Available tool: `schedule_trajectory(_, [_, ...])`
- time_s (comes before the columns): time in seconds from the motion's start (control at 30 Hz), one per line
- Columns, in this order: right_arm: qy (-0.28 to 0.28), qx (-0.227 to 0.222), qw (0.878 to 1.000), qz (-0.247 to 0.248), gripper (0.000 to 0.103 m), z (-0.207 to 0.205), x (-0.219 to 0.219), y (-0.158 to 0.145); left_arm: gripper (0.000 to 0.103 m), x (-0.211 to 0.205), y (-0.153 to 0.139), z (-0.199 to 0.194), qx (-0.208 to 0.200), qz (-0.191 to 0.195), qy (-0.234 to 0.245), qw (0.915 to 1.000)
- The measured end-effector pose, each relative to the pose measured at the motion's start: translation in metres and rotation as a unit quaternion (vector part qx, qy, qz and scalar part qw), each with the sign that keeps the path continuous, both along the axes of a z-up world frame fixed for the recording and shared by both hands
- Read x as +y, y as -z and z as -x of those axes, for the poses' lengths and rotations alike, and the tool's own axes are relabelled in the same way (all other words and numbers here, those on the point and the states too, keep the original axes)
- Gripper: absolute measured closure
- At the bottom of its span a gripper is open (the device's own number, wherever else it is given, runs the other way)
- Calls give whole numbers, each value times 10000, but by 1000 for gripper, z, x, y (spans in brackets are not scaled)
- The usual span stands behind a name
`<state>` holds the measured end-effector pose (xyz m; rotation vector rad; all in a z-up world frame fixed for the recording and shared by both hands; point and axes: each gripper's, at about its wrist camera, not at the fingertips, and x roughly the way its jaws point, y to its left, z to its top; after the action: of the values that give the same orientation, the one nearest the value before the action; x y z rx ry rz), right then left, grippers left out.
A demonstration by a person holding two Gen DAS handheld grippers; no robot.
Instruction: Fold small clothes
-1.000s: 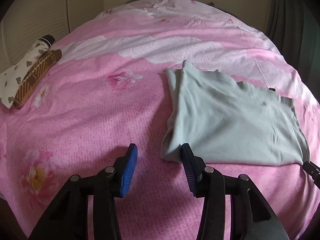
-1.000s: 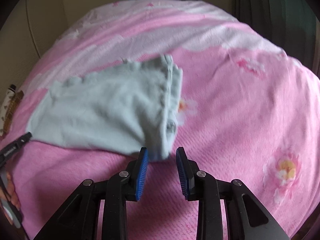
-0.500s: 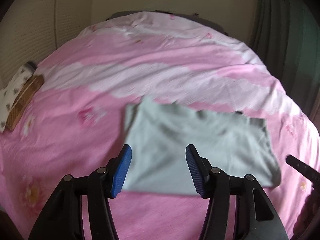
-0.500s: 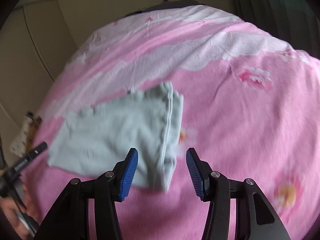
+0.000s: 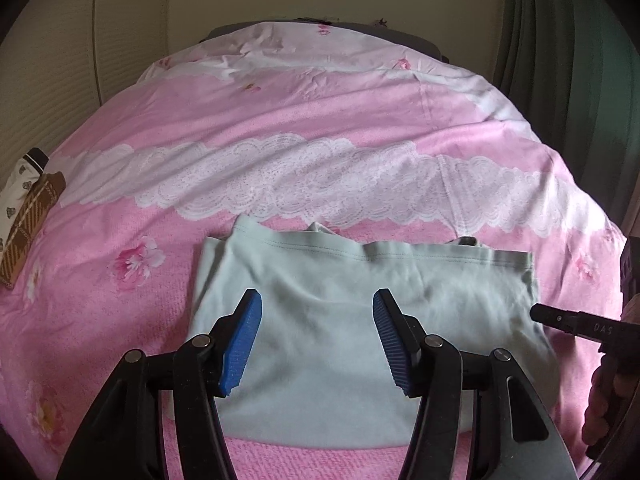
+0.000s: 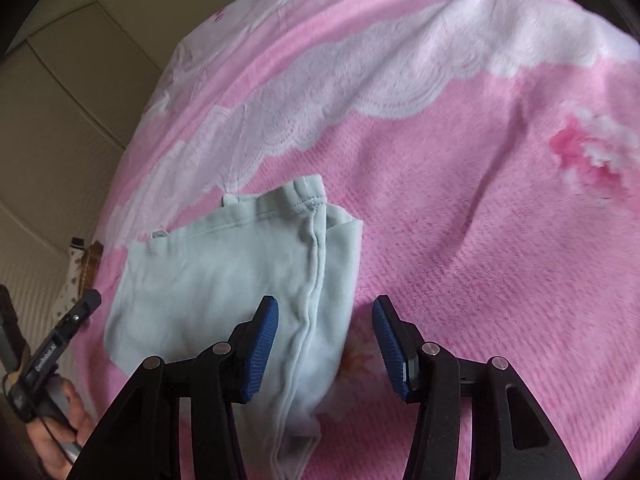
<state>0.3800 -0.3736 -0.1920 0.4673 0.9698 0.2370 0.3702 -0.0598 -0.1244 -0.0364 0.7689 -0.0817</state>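
Observation:
A small pale grey-green garment lies folded flat on the pink floral bedspread. My left gripper is open and empty, hovering over the garment's near middle. In the right wrist view the garment lies left of centre, its seamed edge running toward me. My right gripper is open and empty above the garment's right edge. The right gripper's tip shows at the left view's right side; the left gripper and the hand holding it show at the right view's left edge.
A brown checked item and a white patterned cloth lie at the bed's left edge. A white lace band crosses the bedspread behind the garment. Cream walls and a dark green curtain stand beyond the bed.
Both grippers have opened wider and pulled up and back from the garment's near corners. The garment now lies released and flat on the bed.

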Motion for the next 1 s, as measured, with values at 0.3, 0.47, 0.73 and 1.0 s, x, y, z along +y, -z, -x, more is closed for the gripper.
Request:
schedule_trajectory(0.3, [-280,180,9967,-746,51,-5,-3,15,46,1,11,1,104,-56,-6,9999])
schedule_trajectory(0.47, [-284,182,9968,-728,53,-12,2,21,46,1,13,0,142,-32,-15,9999])
schedule_trajectory(0.73, [-148,152,9972,-721,92,-15,1,17,46,4,9,0,109,-80,-22,9999])
schedule_trajectory(1.0, [204,86,9997,-62,93,0,27,-24,46,27,-8,10,1,16,-107,9999])
